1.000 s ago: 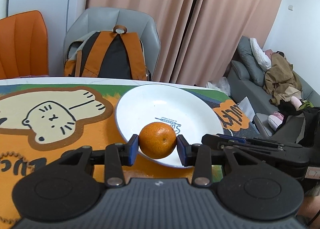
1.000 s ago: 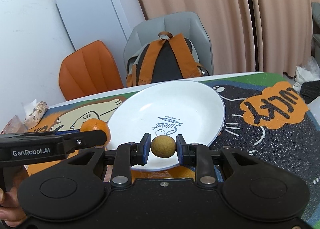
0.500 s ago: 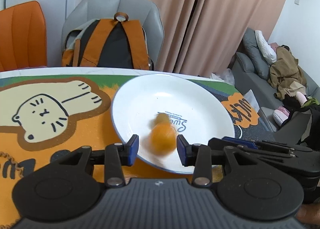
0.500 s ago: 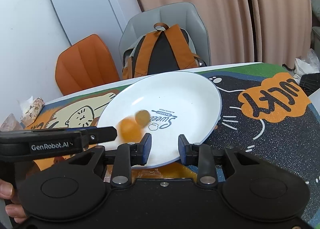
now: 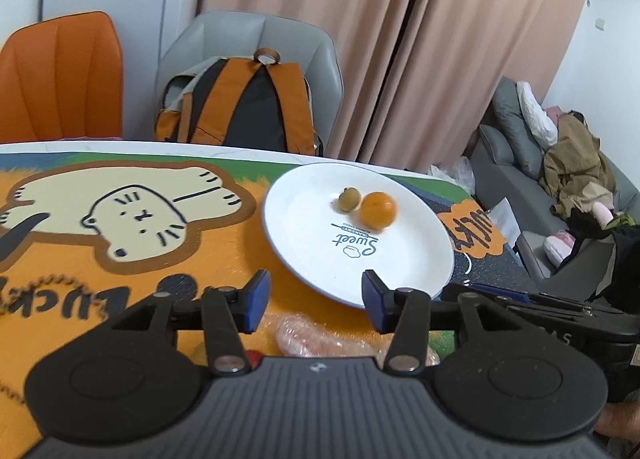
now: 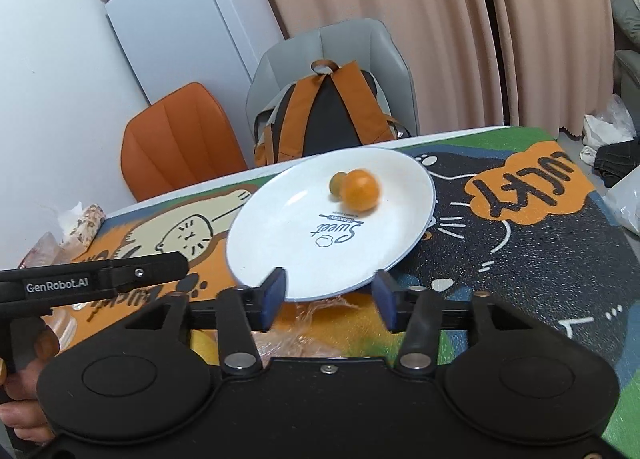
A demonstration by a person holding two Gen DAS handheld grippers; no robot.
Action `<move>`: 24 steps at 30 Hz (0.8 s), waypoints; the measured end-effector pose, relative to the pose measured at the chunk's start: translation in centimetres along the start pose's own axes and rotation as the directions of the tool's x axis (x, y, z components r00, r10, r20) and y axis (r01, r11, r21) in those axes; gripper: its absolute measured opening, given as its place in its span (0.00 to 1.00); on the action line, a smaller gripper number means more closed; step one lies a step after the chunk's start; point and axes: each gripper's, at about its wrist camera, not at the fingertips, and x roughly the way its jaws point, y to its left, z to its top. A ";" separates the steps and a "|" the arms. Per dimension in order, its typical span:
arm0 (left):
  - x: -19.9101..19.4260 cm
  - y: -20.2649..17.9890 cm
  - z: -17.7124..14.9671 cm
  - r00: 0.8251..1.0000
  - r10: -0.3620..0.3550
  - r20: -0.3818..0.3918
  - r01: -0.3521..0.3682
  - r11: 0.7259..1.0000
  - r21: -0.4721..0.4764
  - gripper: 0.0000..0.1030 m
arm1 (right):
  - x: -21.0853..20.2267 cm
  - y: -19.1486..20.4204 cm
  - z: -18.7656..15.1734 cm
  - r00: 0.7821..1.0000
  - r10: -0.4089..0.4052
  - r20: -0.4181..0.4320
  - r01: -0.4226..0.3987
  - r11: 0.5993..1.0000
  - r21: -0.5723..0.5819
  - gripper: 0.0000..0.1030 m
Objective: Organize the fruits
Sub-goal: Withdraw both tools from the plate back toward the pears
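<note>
Oranges (image 5: 377,209): one
Small brown fruits (image 5: 348,199): one
White plates (image 5: 304,235): one
Chairs (image 5: 60,75): two
Backpacks (image 5: 240,107): one

Orange backpack (image 5: 240,103) on grey chair (image 5: 256,35)

On the white plate (image 5: 404,259), an orange (image 5: 377,209) and a smaller brownish fruit (image 5: 349,199) sit side by side, touching, toward its far side. The left gripper (image 5: 316,301) hangs before the plate's near rim, its jaws having just been opening, nothing between them. Crinkled plastic wrap (image 5: 316,337) lies on the worktop (image 5: 100,271) below.
</note>
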 end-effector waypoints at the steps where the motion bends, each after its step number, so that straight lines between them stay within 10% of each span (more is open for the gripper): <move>1: -0.5 0.1 -0.1 1.000 0.003 0.005 -0.003 1.000 -0.002 0.51 | -0.4 0.2 -0.1 1.000 -0.002 0.006 0.002 1.000 -0.003 0.55; 24: -8.3 2.1 -3.7 0.997 0.056 0.062 -0.052 0.996 -0.070 0.66 | -5.6 3.2 -2.6 0.996 0.080 0.029 -0.080 0.997 -0.008 0.65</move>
